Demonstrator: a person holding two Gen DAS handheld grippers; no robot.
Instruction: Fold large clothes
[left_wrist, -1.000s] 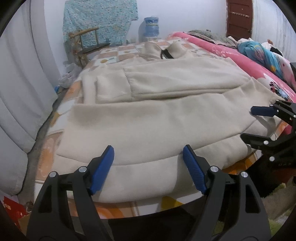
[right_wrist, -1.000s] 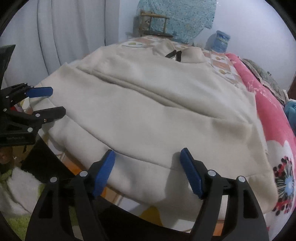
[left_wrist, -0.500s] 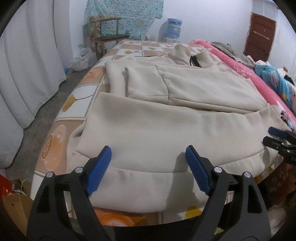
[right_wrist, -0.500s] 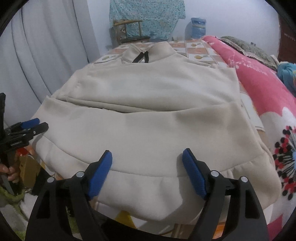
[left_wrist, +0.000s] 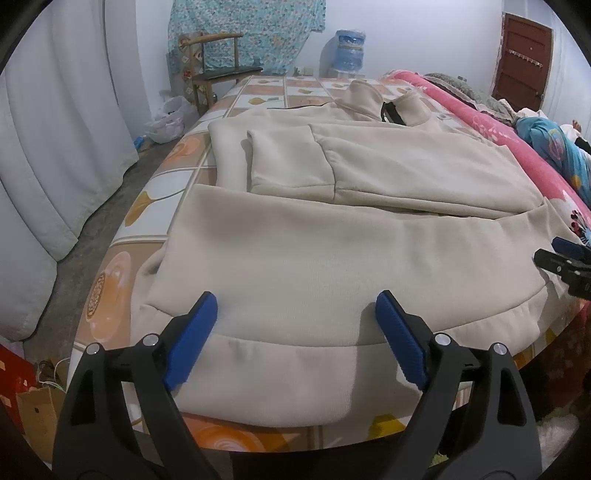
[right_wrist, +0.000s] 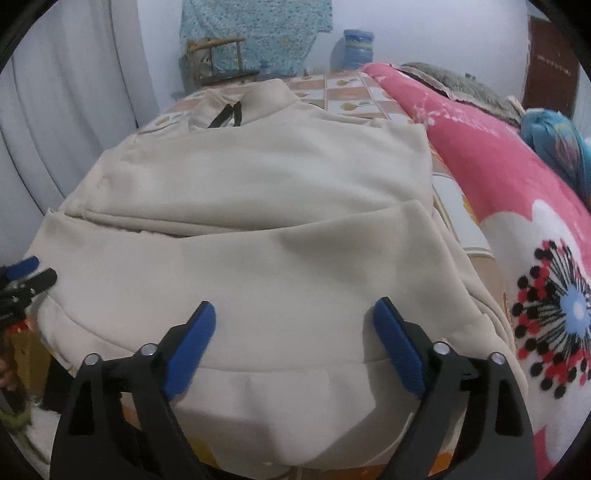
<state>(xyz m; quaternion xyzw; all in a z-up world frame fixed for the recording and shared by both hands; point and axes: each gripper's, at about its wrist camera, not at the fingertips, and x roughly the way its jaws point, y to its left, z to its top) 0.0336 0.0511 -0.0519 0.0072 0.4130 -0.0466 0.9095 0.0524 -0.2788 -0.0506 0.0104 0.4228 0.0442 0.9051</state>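
Cream fleece sweatshirt (left_wrist: 332, 236) is lying flat across a bed (left_wrist: 258, 92) covered in an orange-and-white patterned sheet, collar (left_wrist: 384, 99) toward the far end and ribbed hem (left_wrist: 277, 373) hanging over the near edge; one sleeve (left_wrist: 288, 158) is lying folded in across the chest; the lower body is sitting doubled up over the upper part, forming a ridge across the middle. Left gripper (left_wrist: 295, 343) is hovering over the hem near the garment's left corner, blue pads (left_wrist: 192, 343) spread wide apart and gripping nothing; right gripper (right_wrist: 295, 343) is hovering over the hem toward the right corner, likewise spread apart and empty. Pink floral blanket (right_wrist: 509, 192) is lying along the bed's right side; wooden chair (left_wrist: 214, 70) and blue water jug (left_wrist: 349, 50) are standing beyond the far end; white curtain (left_wrist: 55, 129) is hanging at left.
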